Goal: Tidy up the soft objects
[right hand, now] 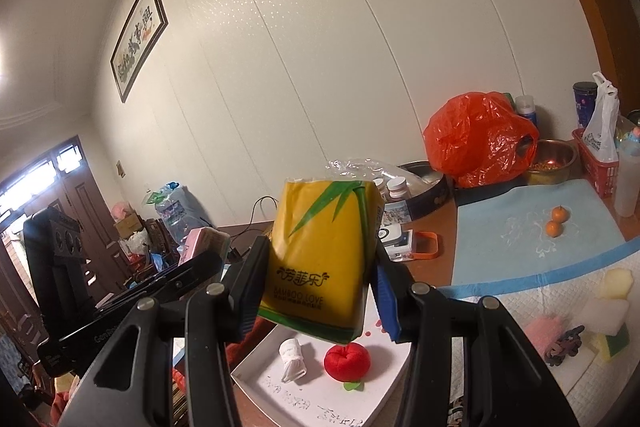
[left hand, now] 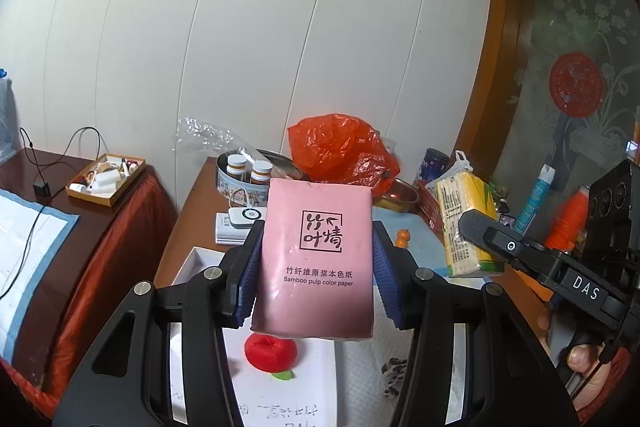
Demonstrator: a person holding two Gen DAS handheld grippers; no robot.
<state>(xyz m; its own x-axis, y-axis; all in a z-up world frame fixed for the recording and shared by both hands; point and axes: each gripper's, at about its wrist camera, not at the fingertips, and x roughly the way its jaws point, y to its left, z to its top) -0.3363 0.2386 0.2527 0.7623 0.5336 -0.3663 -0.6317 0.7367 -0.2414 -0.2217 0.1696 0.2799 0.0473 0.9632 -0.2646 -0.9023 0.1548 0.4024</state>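
My left tongs (left hand: 316, 267) clamp the pink tissue pack (left hand: 316, 259) upright; my right tongs (right hand: 316, 287) clamp the yellow tissue pack (right hand: 320, 259). The white tray (right hand: 256, 379) lies directly below both, so each pack goes straight down.

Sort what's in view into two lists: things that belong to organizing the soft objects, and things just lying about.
Belongs to the job:
pink tissue pack, held in the left gripper
yellow tissue pack, held in the right gripper
white box
red plush apple
pink fluffy piece

Lying about:
orange plastic bag
metal bowl
pill bottles
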